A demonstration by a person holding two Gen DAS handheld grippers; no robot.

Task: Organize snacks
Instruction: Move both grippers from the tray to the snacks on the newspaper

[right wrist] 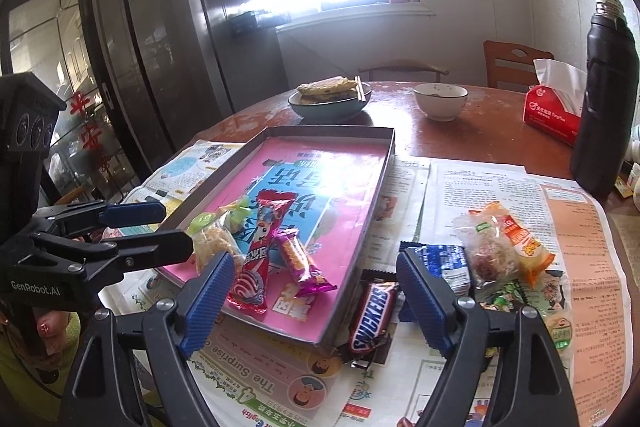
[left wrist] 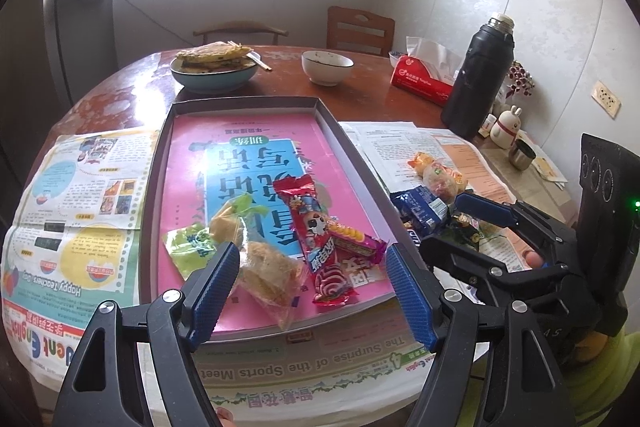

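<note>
Blue-padded right gripper (right wrist: pixel 316 297) is hanging wide open above the Snickers bar (right wrist: pixel 370 315); the tray wall (right wrist: pixel 352 263) beside it may be blocking one finger.

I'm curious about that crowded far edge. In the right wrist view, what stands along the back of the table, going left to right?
Plate of flatbreads → white bowl → red tissue box → black flask.

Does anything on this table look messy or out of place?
Yes. Several snacks lie in the tray, but others sit outside it on the newspaper: a Snickers bar against the tray's wall, and a loose pile beside it. Nothing looks spilled or damaged.
</note>
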